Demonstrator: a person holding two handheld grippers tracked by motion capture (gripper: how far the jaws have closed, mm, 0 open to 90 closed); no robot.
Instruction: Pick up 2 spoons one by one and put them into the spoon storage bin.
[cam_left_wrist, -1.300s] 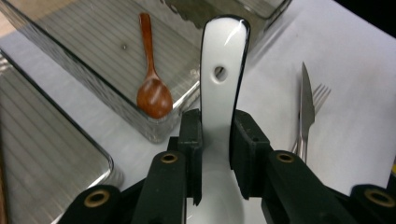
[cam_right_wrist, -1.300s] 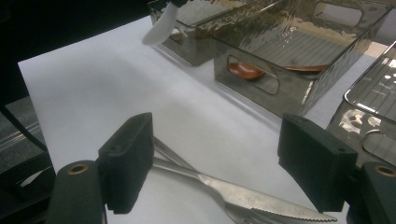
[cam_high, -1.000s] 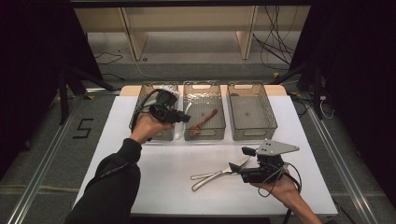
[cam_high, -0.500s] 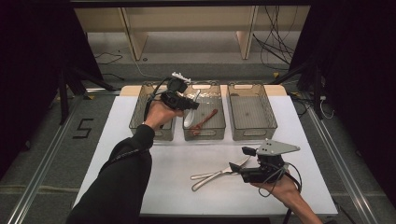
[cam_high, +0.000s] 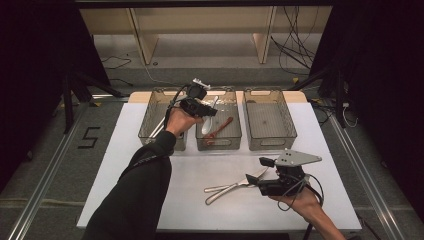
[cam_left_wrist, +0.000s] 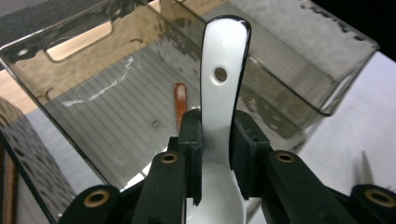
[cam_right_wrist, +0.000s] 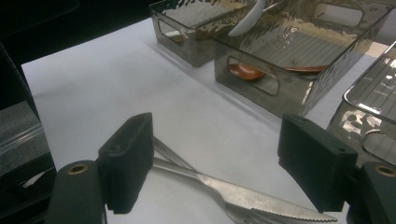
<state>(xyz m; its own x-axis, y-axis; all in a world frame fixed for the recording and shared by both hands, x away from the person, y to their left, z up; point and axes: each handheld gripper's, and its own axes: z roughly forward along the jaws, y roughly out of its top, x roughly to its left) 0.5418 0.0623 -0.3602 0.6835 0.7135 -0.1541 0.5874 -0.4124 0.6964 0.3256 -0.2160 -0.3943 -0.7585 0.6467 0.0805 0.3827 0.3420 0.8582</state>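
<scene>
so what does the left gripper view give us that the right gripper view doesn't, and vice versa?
Left gripper view alone: the left gripper shut on the white ceramic spoon, with the hole in the spoon's handle, held over the middle bin.
Right gripper view alone: the right gripper open over the table, with the whole blade of a serrated table knife lying between its jaws, and the left bin.
Both: the white spoon, the middle bin, the brown wooden spoon lying in it, the knife's tip and the white table.
</scene>
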